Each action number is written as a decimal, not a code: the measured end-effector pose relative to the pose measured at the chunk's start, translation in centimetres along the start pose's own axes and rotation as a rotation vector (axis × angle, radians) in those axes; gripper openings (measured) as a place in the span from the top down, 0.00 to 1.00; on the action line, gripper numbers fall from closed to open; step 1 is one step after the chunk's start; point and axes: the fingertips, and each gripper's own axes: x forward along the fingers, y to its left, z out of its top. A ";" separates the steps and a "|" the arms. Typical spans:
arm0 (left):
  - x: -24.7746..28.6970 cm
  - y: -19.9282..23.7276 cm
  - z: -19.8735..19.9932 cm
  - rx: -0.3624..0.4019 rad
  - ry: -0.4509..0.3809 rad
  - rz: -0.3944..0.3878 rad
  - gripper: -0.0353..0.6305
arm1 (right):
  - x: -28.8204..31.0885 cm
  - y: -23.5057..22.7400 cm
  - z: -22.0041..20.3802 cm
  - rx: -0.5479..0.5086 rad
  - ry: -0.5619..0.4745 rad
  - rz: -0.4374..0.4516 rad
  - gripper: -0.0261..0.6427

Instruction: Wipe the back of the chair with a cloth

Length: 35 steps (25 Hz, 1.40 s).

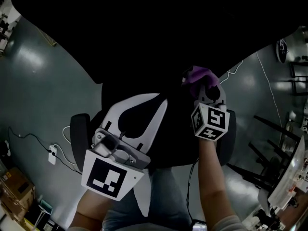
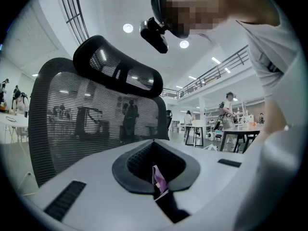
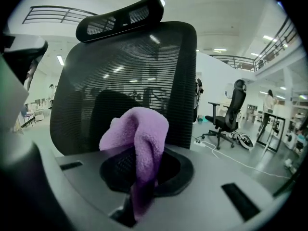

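The black mesh chair back (image 3: 130,76) with its headrest (image 3: 120,16) stands just ahead of both grippers; from the head view it is a dark mass (image 1: 144,32). My right gripper (image 1: 199,83) is shut on a purple cloth (image 3: 137,148), which bunches above the jaws close to the mesh. The cloth (image 1: 197,74) also shows against the chair. My left gripper (image 1: 161,102) sits lower left, jaws together, pointing at the chair back (image 2: 96,124). A thin purple-and-white sliver (image 2: 159,179) shows in the seam of the left gripper (image 2: 161,194).
The chair's armrests (image 1: 79,134) (image 1: 230,134) flank my arms. A white power strip (image 1: 52,154) and cables lie on the grey floor. Another office chair (image 3: 231,112) stands to the right. Tables (image 2: 231,129) and people are further off.
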 end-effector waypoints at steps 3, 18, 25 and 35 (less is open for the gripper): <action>-0.4 0.6 0.0 -0.010 -0.004 -0.021 0.93 | 0.3 1.5 0.3 -0.001 -0.002 0.010 0.89; -3.3 3.0 0.1 0.052 0.014 -0.013 0.93 | 1.6 10.3 1.2 -0.010 0.000 0.132 0.89; -5.2 4.6 0.1 0.063 0.023 0.014 0.93 | 1.7 13.8 1.5 0.005 0.004 0.151 0.89; -7.2 6.1 0.3 0.040 0.007 0.036 0.93 | 1.4 16.4 1.5 0.022 0.009 0.160 0.89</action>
